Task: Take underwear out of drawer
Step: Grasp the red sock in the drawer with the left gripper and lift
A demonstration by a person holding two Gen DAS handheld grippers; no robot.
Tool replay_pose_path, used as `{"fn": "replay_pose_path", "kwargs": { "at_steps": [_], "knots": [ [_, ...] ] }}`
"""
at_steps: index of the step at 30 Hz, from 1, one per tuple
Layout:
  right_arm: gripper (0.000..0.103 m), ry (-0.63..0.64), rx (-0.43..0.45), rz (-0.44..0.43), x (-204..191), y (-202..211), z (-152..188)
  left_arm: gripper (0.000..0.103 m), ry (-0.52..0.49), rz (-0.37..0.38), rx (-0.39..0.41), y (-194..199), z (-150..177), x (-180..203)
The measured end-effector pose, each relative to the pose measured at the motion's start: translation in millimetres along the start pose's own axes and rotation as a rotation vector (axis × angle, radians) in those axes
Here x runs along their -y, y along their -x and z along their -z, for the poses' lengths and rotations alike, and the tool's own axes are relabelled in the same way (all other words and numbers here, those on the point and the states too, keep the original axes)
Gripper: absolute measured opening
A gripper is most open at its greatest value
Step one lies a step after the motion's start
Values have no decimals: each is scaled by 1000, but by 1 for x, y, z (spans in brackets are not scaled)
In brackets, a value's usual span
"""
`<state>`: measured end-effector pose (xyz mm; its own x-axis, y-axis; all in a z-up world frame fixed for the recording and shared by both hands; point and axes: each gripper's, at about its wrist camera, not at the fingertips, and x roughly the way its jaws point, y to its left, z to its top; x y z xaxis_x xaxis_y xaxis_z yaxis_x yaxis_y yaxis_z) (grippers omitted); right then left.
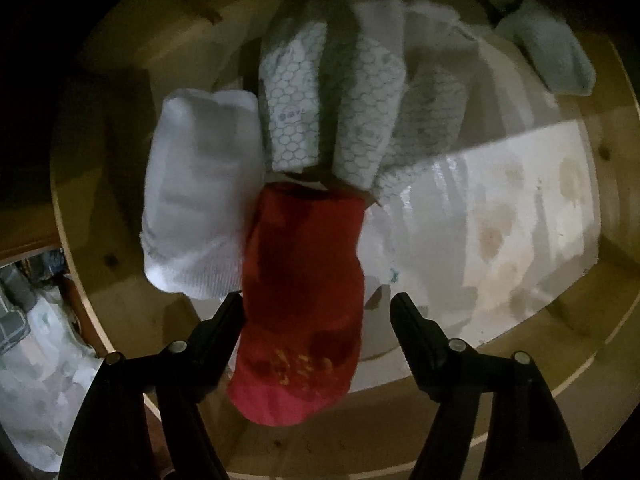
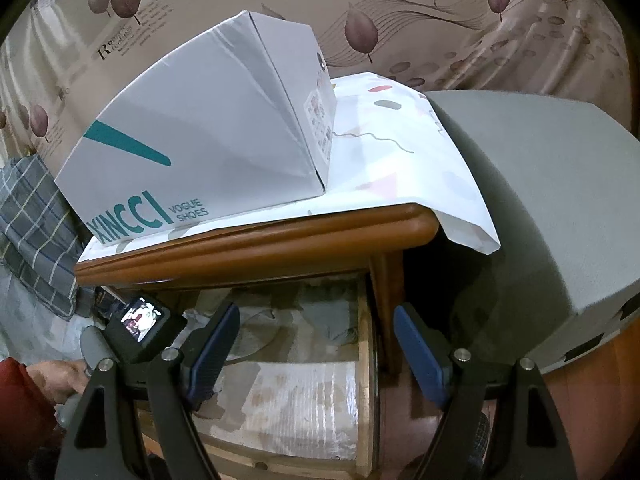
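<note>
A white shoe box point(image 2: 192, 128) with teal lettering stands on a patterned white cloth point(image 2: 384, 140) covering the top of a brown wooden cabinet point(image 2: 256, 240). A leaf-print curtain point(image 2: 400, 8) hangs behind. A grey cushioned surface point(image 2: 540, 200) lies beside the cabinet; plaid fabric point(image 2: 32, 220) sits on the opposite side.

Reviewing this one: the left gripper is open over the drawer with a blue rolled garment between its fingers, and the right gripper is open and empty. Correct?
Not quite. The rolled garment between the left gripper fingers is red, not blue, as the left wrist view shows. The rest holds: that gripper is open over the drawer, and the right gripper is open and empty.
</note>
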<state>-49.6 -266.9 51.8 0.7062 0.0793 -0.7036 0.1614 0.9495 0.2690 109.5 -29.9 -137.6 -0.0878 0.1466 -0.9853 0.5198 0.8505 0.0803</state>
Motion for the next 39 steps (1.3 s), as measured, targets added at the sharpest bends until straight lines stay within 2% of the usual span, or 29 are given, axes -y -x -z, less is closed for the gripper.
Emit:
{"fn": "replay_pose_path", "kwargs": {
  "at_steps": [6, 9, 10, 16, 22, 25, 31, 36, 39],
  "knots": [
    [81, 10, -16, -1, -3, -4, 2, 68, 17, 10, -26, -6, -4, -7],
    [81, 15, -20, 5, -4, -5, 2, 55, 21, 0, -39, -8, -8, -8],
    [81, 15, -20, 5, -4, -5, 2, 47, 29, 15, -40, -8, -10, -9],
    [81, 15, -26, 12, -3, -6, 3, 30, 49, 16, -18, -2, -6, -16],
    [81, 15, -34, 22, -1, -7, 4, 28, 91, 70, 34, 15, 21, -19],
    [81, 18, -52, 29, 0, -11, 6, 28, 109, 112, 79, 27, 37, -22],
    [81, 116, -71, 44, -14, -17, 13, 27, 160, 109, 223, 57, 75, -28],
    [81, 253, -89, 44, -37, -24, 25, 27, 214, 50, 409, 93, 113, -32],
    [81, 335, -101, 73, -48, -31, 33, 28, 268, 70, 518, 108, 125, -40]
  ]
}}
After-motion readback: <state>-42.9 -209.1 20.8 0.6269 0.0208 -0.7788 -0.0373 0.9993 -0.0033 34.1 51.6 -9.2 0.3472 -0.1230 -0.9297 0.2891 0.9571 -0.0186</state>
